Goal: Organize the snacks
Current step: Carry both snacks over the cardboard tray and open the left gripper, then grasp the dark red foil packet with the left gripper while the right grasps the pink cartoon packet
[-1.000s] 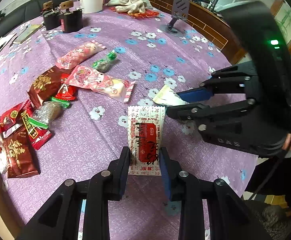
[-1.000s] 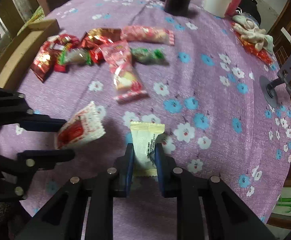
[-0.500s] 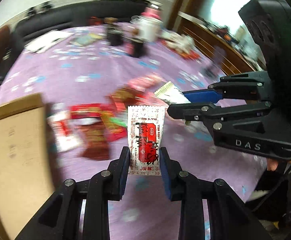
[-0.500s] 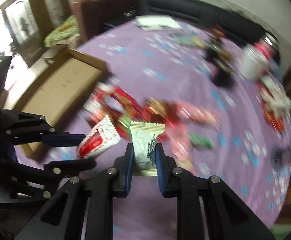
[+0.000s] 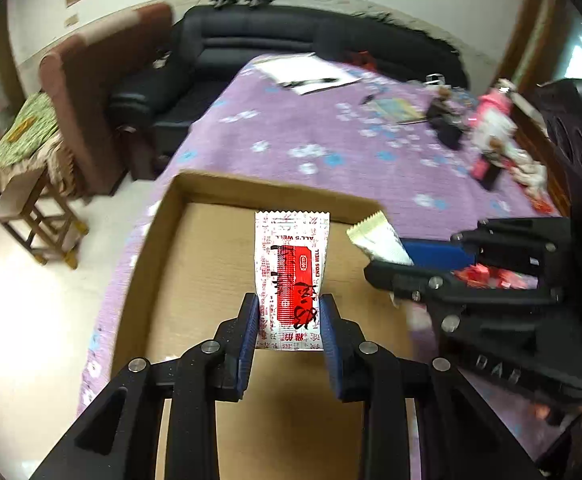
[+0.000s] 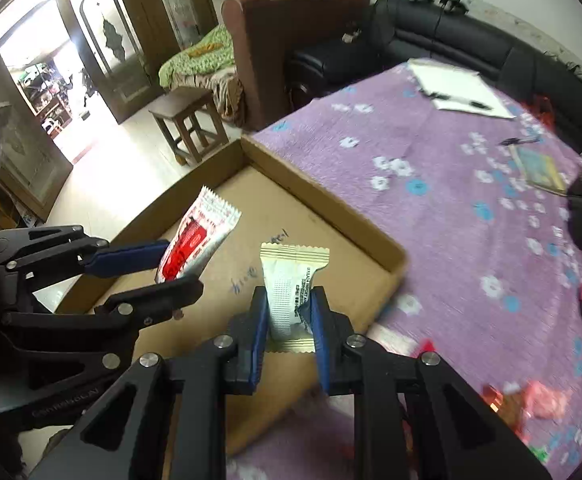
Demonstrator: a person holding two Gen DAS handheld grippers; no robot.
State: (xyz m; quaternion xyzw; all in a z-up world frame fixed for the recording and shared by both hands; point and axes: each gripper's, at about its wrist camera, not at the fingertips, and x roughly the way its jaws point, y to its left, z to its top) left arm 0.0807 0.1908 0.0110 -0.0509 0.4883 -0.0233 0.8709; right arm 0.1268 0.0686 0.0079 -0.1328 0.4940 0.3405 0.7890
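**Two snack packets held over the cardboard tray**

We see the bench (image 5: 371,168) first, covered in a purple floral cloth, with a black sofa (image 5: 275,52) and a brown armchair (image 6: 291,40) behind it. On the near part of the bench lies a shallow cardboard tray (image 5: 195,264), its floor bare except for some pen marks. Our left tool (image 5: 289,320) hangs above that tray, its blue pads gripping a red-and-white snack packet (image 5: 291,280) held upright between them. Beside it, our right tool (image 6: 289,320) is clamped narrow on a cream-and-white snack packet (image 6: 289,288), also over the tray, near its right-hand wall. Both packets are clear of the tray floor. Further right on the cloth we make out a few loose red snacks (image 6: 539,400), blurred. At the far end of the bench lie white papers (image 6: 459,88).
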